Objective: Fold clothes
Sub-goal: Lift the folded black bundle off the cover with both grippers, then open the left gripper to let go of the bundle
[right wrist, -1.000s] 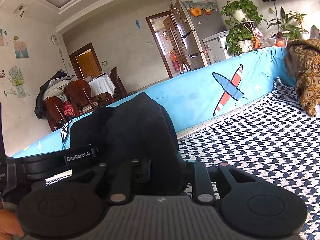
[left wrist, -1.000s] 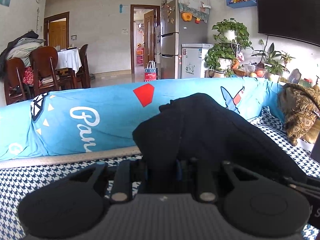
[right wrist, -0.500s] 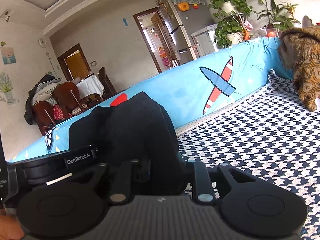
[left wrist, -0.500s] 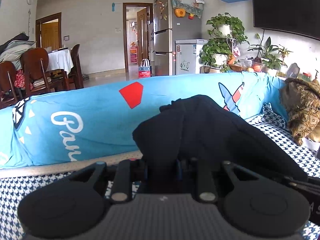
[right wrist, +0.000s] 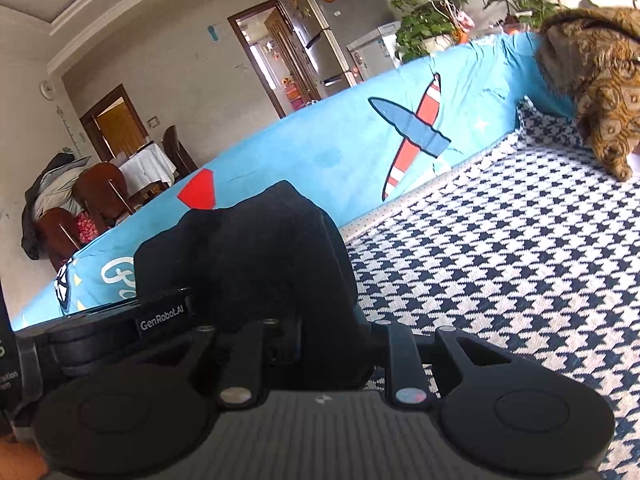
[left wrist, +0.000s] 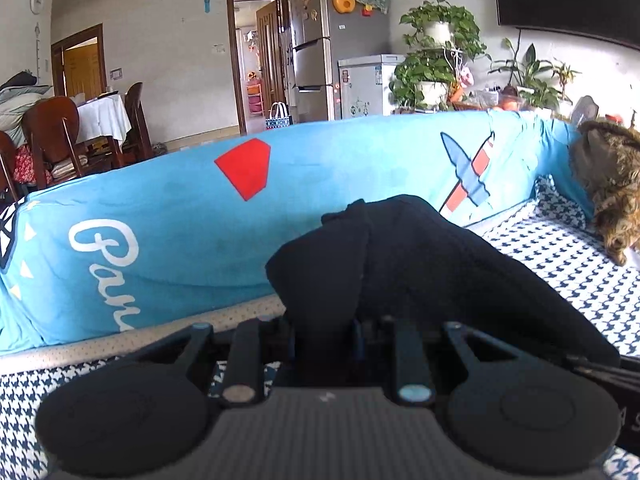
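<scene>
both hand-held grippers are clenched on one black garment (left wrist: pixel 420 272). left hand-held gripper (left wrist: pixel 326 334) pinches a bunched edge between its nearly closed jaws, and the cloth drapes off to the right. right hand-held gripper (right wrist: pixel 320 338) grips another bunched part (right wrist: pixel 256 256), with the left one's body just beside it at the left. the garment hangs above a houndstooth-covered sofa seat (right wrist: pixel 500 264), before a blue printed backrest cover (left wrist: pixel 180 208). a brown patterned cloth (right wrist: pixel 600 76) lies at the far right.

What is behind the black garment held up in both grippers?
Behind the black garment runs a blue printed bolster along the edge of the houndstooth cover. The garment hides part of the bolster and both grippers' fingertips.
</scene>
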`<act>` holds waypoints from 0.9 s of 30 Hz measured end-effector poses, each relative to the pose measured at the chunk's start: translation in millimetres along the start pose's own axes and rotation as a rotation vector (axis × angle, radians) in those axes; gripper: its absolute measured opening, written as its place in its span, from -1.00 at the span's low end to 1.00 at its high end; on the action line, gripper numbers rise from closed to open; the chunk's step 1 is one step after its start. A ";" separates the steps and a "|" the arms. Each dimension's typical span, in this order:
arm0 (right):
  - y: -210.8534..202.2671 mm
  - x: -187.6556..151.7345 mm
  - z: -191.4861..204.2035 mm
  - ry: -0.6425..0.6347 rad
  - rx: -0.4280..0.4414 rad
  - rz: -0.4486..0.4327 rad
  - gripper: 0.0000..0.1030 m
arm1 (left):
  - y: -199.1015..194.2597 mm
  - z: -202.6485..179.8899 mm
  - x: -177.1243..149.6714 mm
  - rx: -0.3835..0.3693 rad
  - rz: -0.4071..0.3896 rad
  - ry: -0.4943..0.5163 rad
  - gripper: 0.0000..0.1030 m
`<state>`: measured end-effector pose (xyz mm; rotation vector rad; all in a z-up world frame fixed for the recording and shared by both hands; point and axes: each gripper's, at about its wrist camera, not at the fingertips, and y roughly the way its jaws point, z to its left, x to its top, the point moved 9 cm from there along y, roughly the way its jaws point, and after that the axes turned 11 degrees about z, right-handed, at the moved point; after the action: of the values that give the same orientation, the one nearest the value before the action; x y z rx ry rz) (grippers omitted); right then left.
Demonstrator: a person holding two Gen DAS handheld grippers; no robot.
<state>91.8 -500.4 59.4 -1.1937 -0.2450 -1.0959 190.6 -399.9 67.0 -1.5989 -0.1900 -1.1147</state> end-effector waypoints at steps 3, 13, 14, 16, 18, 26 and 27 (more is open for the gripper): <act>10.3 -4.1 -3.8 0.027 -0.016 0.022 -0.55 | 16.8 0.7 -1.5 -0.006 0.029 -0.003 -0.52; 14.8 -7.1 -37.1 0.086 -0.126 0.075 -0.25 | 56.6 43.2 -9.8 0.009 0.133 -0.130 -0.13; 10.0 -3.3 -37.8 0.083 -0.121 0.057 -0.25 | 53.7 50.4 -7.8 0.028 0.123 -0.138 -0.10; 2.5 2.4 -36.7 0.083 -0.098 0.027 -0.25 | 46.3 65.5 -3.7 0.064 0.105 -0.157 -0.03; -2.3 6.7 -32.8 0.080 -0.060 0.011 -0.25 | 42.4 79.4 -2.5 0.077 0.100 -0.184 0.01; 5.4 -2.7 7.6 -0.043 0.082 0.070 -0.19 | 44.9 94.6 -7.6 0.049 0.106 -0.224 0.09; 8.8 -6.0 10.2 -0.052 0.090 0.092 -0.18 | 46.0 90.5 -7.8 0.046 0.102 -0.211 0.13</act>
<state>99.5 -489.0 54.0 -1.1428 -0.2745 -0.9648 265.5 -338.1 36.2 -1.6654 -0.2688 -0.8570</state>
